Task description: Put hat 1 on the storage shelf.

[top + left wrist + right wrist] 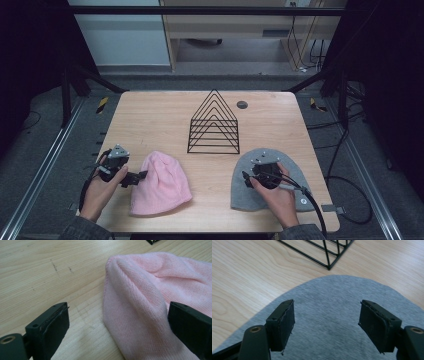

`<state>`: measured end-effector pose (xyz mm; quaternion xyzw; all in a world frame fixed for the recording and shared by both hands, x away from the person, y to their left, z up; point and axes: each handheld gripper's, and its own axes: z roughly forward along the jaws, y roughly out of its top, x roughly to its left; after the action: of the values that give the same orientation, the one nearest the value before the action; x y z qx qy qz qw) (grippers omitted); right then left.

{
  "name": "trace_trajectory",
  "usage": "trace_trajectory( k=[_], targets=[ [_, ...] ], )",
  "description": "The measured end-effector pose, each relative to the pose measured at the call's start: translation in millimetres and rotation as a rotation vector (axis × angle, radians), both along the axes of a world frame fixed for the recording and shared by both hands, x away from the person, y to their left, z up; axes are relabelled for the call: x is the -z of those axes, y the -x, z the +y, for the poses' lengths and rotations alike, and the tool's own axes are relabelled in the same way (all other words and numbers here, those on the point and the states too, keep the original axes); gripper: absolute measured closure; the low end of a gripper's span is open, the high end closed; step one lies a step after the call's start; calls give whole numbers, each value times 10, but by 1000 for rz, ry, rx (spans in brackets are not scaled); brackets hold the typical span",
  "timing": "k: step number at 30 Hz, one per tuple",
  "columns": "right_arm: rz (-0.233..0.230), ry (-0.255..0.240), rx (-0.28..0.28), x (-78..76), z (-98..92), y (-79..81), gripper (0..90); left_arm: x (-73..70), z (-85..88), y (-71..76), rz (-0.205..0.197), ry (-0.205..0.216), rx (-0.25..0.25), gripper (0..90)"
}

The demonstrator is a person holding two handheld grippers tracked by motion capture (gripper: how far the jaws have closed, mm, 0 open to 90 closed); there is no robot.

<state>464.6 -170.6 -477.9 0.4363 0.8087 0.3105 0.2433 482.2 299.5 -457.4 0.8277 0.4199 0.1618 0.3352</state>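
A pink knit hat [162, 184] lies flat on the wooden table [150, 120] at the front left. My left gripper [136, 178] sits low at the hat's left edge, jaws open. In the left gripper view the pink hat [150, 290] has its folded edge between the jaws of the left gripper [118, 315]; one jaw stands off it over bare wood. A grey knit hat [290, 172] lies at the front right. My right gripper [255, 169] hovers over it, open. The right gripper [327, 315] has only the flat grey hat [332, 297] under its jaws.
A black wire rack [214, 125] shaped like a row of triangles stands mid-table behind both hats; its corner [324, 252] lies just beyond the grey hat. A round dark grommet [242, 104] sits at the back. Dark frame posts flank the table.
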Motion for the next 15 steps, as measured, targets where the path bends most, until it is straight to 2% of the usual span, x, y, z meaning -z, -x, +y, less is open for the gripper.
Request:
trace_trajectory(
  k=[3,5,9,10,13,15],
  targets=[
    [-11,15,17,12,-17,-19,293,-15,-9,12,-14,-16,8,43],
    [-18,4,27,7,-33,-17,301,-38,-34,29,-34,-23,9,45],
    [-47,-1,16,-6,-62,-3,315,-153,-83,-6,-76,-45,17,47],
    [-50,2,18,-5,-68,2,315,-177,-92,-31,-83,-37,14,47],
    [-61,0,29,-13,-90,20,321,-237,-119,-130,-51,-18,33,52],
    [-77,1,31,-30,-104,30,326,-278,-156,-185,-66,-33,45,57]
  ],
)
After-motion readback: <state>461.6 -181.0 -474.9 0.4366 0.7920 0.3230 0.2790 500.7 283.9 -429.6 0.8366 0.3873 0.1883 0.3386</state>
